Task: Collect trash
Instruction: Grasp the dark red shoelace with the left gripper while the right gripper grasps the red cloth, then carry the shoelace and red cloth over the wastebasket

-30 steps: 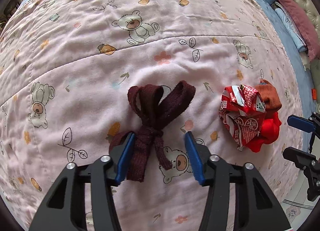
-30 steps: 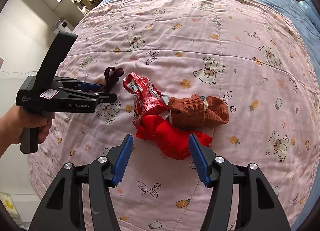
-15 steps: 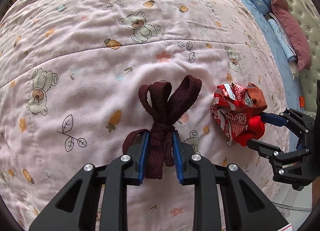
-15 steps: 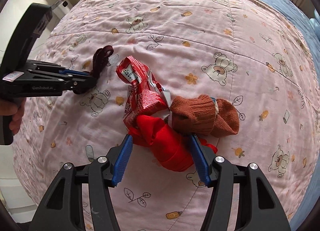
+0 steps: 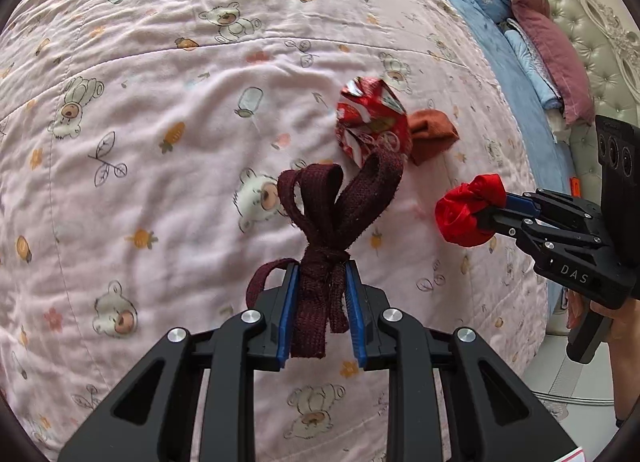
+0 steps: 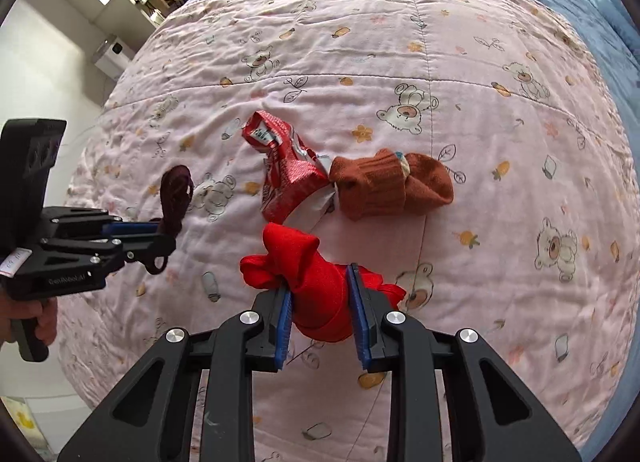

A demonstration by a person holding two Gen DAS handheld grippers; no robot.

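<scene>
My left gripper (image 5: pixel 321 276) is shut on a dark maroon knotted fabric strap (image 5: pixel 336 206) and holds it above the pink quilt (image 5: pixel 160 110); it also shows in the right wrist view (image 6: pixel 174 198). My right gripper (image 6: pixel 319 282) is shut on a bunched red cloth (image 6: pixel 304 266), lifted off the quilt; the cloth shows in the left wrist view (image 5: pixel 466 210). A crumpled red snack wrapper (image 6: pixel 286 170) lies on the quilt next to a rust-brown sock (image 6: pixel 390 186), both beyond my right gripper. The wrapper (image 5: pixel 372 122) and sock (image 5: pixel 432 134) lie beyond the strap.
The quilt covers a blue bedsheet (image 5: pixel 512 62). Blue and mauve pillows (image 5: pixel 532 22) lie against a tufted headboard (image 5: pixel 592 30) at the right. In the right wrist view a white wall and a small white appliance (image 6: pixel 112 54) stand past the bed's left edge.
Both grippers have lifted their loads off the quilt. The right gripper closed on the red cloth and pulled it away from the wrapper and sock. The left gripper raised the strap.
</scene>
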